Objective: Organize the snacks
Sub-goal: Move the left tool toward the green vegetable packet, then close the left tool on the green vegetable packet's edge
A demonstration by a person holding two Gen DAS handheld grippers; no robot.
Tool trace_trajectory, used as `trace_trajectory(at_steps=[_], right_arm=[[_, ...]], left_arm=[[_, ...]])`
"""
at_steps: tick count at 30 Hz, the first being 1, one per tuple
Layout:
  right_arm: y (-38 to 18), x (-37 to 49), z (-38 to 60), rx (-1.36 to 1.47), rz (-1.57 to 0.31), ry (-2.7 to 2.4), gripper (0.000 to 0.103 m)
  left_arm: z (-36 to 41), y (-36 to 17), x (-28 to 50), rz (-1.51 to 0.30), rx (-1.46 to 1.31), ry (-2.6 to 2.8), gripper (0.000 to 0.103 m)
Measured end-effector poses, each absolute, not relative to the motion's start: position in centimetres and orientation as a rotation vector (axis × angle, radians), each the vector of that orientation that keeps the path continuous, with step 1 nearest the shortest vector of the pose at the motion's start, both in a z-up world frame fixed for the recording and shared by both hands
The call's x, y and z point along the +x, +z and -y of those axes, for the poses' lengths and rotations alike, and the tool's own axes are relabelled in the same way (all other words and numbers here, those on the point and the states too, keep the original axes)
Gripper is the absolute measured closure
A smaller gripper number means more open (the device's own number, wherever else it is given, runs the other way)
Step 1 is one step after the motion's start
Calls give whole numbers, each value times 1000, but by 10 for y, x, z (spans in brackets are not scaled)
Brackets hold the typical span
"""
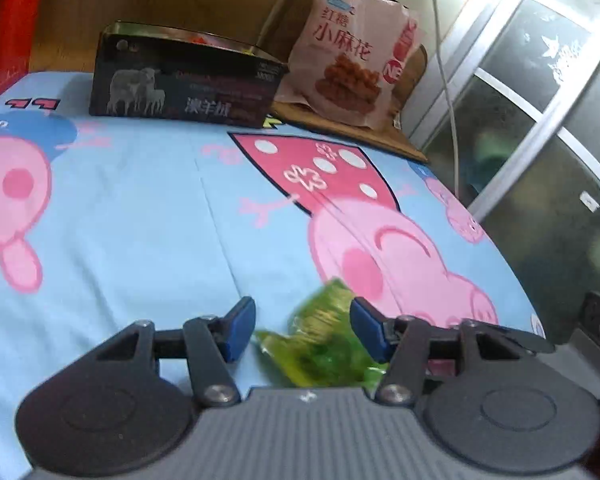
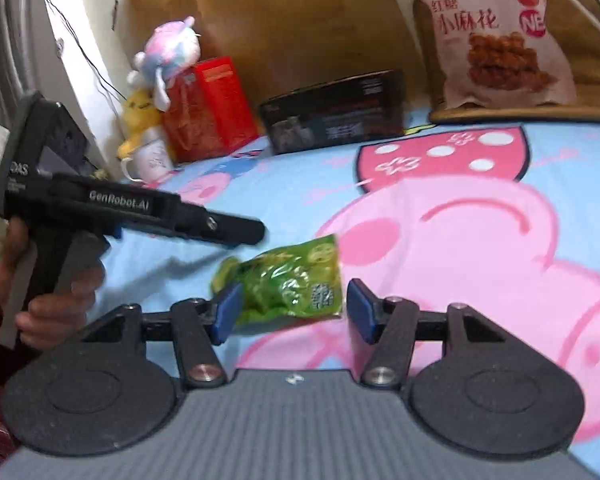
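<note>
Left wrist view, left gripper [image 1: 303, 327]: jaws standing apart, clamping nothing.
Green snack packet [image 1: 324, 340]: lying on the cartoon sheet [image 1: 140, 208] between the pads.
Far: black box [image 1: 184, 80], pink snack bag [image 1: 352, 64] to its right.
Right wrist view, right gripper [image 2: 294, 309]: jaws standing apart around the packet [image 2: 288, 280], not pressing.
Left: a hand [image 2: 48, 280] is holding the other gripper [image 2: 256, 232].

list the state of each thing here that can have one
small green snack packet: lying flat on the cartoon sheet, sealed
left gripper: open, packet between its blue pads, not pressed
right gripper: open, not gripping
black rectangular box: top open, something orange inside
large pink snack bag: propped upright, sealed
</note>
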State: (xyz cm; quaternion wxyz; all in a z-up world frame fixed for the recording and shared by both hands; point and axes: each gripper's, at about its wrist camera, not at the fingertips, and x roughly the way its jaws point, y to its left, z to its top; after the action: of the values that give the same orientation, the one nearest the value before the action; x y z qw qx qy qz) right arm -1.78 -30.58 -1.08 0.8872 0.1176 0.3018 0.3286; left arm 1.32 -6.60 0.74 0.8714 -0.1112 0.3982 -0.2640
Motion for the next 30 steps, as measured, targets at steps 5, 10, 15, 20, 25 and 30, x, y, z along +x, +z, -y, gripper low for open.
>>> trace_trajectory(at_steps=[5, 10, 15, 20, 25, 30], right_arm=[[-9, -22, 280, 223, -650, 797, 41], [-2, -20, 276, 192, -652, 826, 43], [-5, -14, 278, 172, -672, 805, 43], [-7, -24, 264, 99, -634, 803, 42], [-10, -36, 250, -32, -563, 767, 40], [-9, -29, 246, -84, -563, 746, 36]], left_arm=[[46, 10, 6, -810, -230, -445, 50], [-7, 13, 4, -825, -388, -397, 50], [-15, 3, -7, -891, -467, -494, 48], [12, -1, -6, -905, -461, -570, 66], [26, 0, 1, -895, -404, -547, 79], [13, 4, 13, -919, -520, -620, 83]])
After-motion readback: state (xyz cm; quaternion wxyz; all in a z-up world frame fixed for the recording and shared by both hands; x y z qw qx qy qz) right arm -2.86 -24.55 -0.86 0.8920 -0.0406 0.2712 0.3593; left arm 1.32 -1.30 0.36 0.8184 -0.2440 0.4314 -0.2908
